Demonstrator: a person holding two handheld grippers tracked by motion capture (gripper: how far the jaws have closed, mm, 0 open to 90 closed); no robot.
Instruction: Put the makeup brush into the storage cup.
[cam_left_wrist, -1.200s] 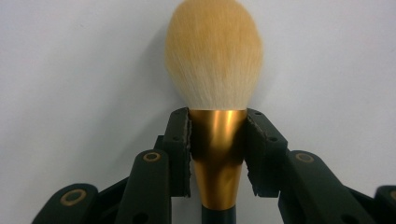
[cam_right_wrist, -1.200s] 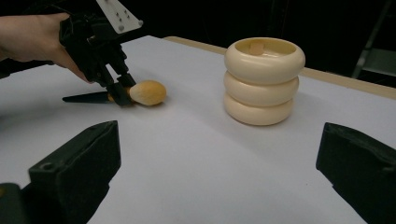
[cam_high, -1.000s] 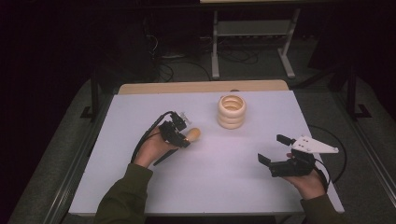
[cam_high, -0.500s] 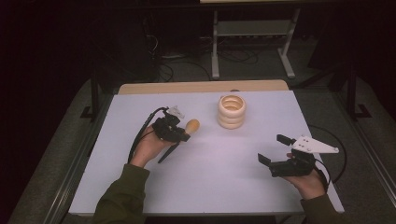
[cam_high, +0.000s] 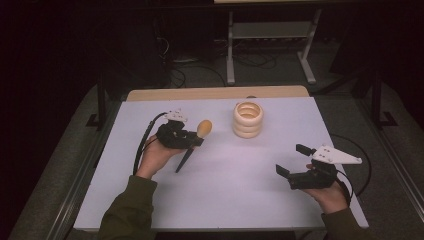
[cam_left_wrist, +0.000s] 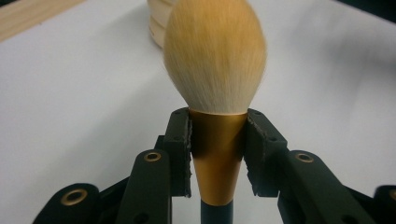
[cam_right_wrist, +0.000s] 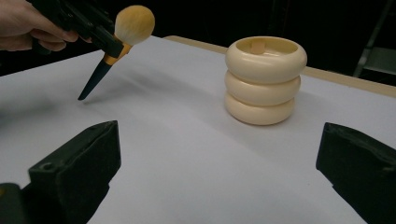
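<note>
A makeup brush (cam_high: 197, 136) with a tan bristle head, gold ferrule and dark handle is held tilted above the white table, head up and toward the holder. My left gripper (cam_high: 194, 141) is shut on its gold ferrule (cam_left_wrist: 218, 140), one pad on each side. The brush (cam_right_wrist: 122, 35) hangs clear of the table with its handle tip pointing down. A cream holder (cam_high: 248, 119) shaped like three stacked rings stands upright at the table's middle back. My right gripper (cam_high: 295, 160) rests at the right front, open, with nothing between its jaws.
The white table (cam_high: 220, 200) has a wooden strip (cam_high: 215, 93) along its far edge. A cable (cam_high: 142, 145) loops from the left gripper. Beyond the table stand a metal frame (cam_high: 270, 45) and floor cables in the dark.
My left gripper has lifted the brush and carried it a little right and away, toward the holder. The right gripper has stayed put.
</note>
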